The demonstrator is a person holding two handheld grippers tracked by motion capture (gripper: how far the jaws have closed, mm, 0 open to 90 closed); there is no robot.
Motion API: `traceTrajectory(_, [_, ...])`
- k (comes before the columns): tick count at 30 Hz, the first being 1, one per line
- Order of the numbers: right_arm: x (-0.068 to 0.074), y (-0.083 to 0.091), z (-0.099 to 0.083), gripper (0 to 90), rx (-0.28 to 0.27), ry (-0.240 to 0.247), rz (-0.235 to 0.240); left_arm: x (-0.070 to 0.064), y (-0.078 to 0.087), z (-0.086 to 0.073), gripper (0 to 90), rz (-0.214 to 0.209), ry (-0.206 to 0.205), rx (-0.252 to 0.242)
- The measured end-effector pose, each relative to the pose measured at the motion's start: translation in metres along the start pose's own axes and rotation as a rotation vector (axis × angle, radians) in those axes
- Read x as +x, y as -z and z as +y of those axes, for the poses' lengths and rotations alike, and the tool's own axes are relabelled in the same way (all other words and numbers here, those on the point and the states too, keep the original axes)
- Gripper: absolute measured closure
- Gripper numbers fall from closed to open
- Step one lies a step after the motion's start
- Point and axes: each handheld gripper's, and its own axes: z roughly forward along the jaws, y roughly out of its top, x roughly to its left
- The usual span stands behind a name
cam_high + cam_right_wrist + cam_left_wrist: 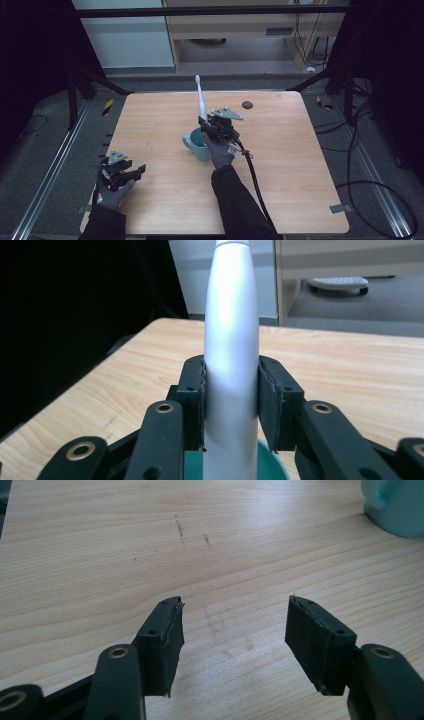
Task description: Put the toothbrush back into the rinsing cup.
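Note:
A teal mug (198, 145) stands near the middle of the wooden table (280, 165). My right gripper (208, 125) is shut on a white toothbrush (200, 98), whose handle rises upright above the mug with its head up. In the right gripper view the toothbrush handle (231, 355) is squeezed between both pads (194, 400), with the mug rim (272, 460) directly below. My left gripper (136, 171) rests low over the table's front left, open with nothing between its jaws. The left gripper view has the mug (395, 505) at the top right, well beyond the open pads (167, 640).
A small dark round disc (247, 104) lies near the table's far edge. A black cable (256, 180) trails from the right gripper across the table toward the front. Metal rails and cables run along the floor on both sides.

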Motion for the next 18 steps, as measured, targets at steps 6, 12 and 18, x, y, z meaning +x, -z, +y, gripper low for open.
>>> traceTrajectory(6, [-0.001,-0.005,-0.013,66.1,0.036,0.009,-0.012,0.000,0.000,0.000,39.2,0.001,-0.002,0.002])
traceTrajectory(12, [-0.001,-0.008,-0.021,66.0,0.067,0.012,-0.018,0.000,-0.001,0.000,39.2,0.003,-0.001,0.004])
traceTrajectory(18, [0.001,-0.010,-0.026,65.9,0.105,0.038,-0.022,0.000,-0.001,0.000,39.2,0.003,-0.005,0.005])
